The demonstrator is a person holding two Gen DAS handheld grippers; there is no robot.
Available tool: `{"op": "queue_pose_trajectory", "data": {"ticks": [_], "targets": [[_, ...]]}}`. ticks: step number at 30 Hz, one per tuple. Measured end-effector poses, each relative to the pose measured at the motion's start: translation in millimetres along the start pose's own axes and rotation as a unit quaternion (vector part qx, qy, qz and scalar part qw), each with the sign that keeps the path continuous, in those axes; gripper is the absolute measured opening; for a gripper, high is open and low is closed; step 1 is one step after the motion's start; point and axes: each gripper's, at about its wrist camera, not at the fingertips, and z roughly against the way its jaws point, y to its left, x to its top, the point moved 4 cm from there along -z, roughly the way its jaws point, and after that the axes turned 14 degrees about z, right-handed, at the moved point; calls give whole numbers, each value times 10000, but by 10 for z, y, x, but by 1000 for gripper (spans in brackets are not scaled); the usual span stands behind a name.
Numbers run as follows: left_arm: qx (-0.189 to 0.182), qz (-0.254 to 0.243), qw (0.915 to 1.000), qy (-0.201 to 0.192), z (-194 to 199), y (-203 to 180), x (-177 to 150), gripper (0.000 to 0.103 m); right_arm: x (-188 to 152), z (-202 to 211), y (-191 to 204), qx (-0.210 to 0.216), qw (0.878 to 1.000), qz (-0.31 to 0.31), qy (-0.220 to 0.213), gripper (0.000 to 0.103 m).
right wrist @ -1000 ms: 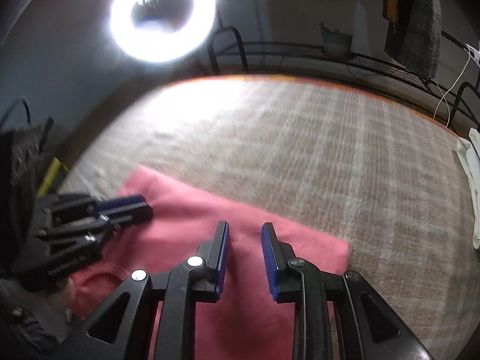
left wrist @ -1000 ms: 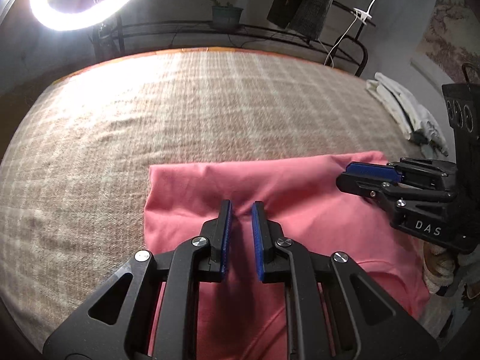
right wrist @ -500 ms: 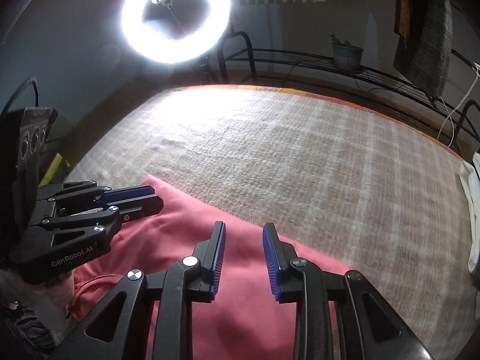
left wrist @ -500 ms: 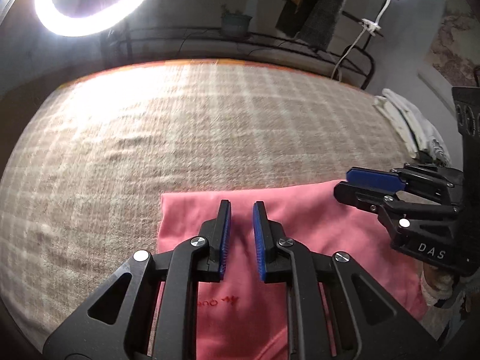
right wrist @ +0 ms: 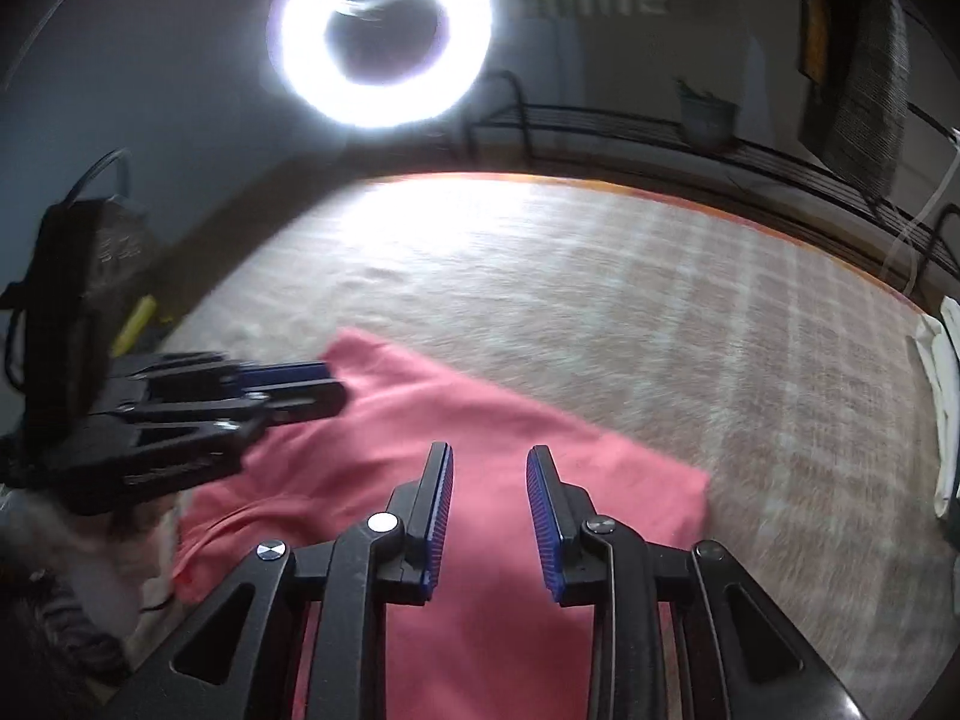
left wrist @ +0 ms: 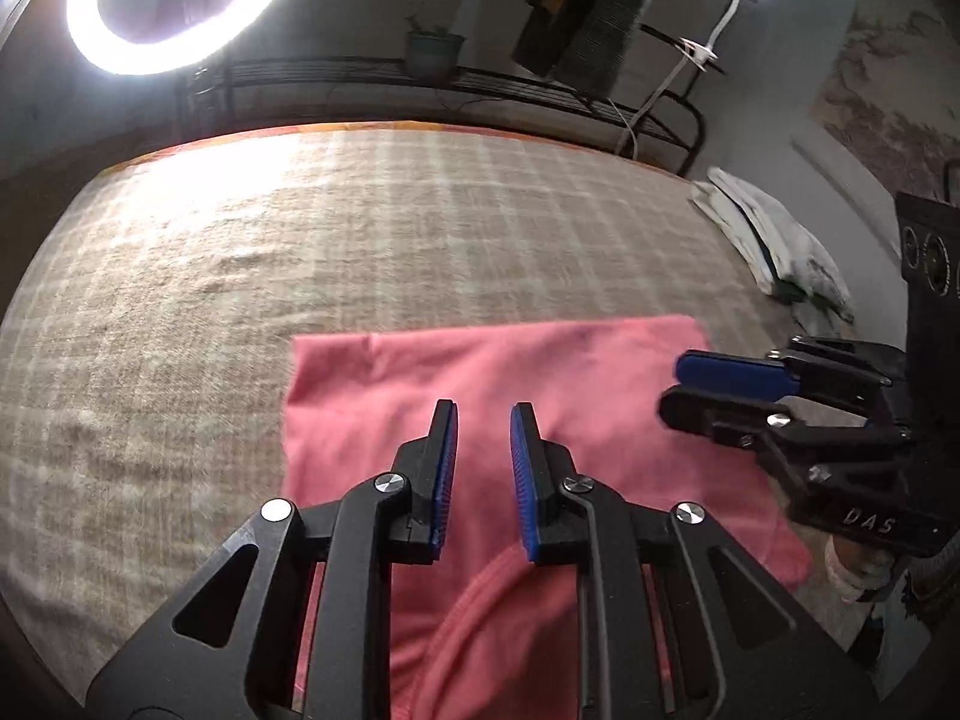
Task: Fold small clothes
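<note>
1. Left gripper (left wrist: 483, 414) and right gripper (right wrist: 487, 456) hover part-open, empty, over the pink garment (left wrist: 540, 372) (neckline at 6 o'clock).
2. Risk: pinching a single layer would drag the fold askew.

Matt pink cloth garment (left wrist: 516, 372)

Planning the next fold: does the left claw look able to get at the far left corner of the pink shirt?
Probably yes: the left claw is open above the pink shirt, nothing between it and that corner.
</note>
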Motion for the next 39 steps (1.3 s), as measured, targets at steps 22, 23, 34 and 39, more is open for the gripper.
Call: {"op": "queue_pose_trajectory", "data": {"ticks": [22, 23, 34, 39], "targets": [[393, 11, 9989, 236, 517, 367, -818, 17, -944, 480, 376, 147, 9981, -521, 301, 22], [446, 58, 9986, 287, 502, 424, -880, 17, -1021, 501, 375, 134, 9977, -577, 318, 22], [124, 748, 9962, 418, 768, 787, -967, 24, -1537, 729, 313, 503, 9915, -1064, 552, 27], [-120, 1395, 9901, 123, 852, 954, -636, 44, -1477, 1000, 9, 640, 9862, -1525, -99, 49]]}}
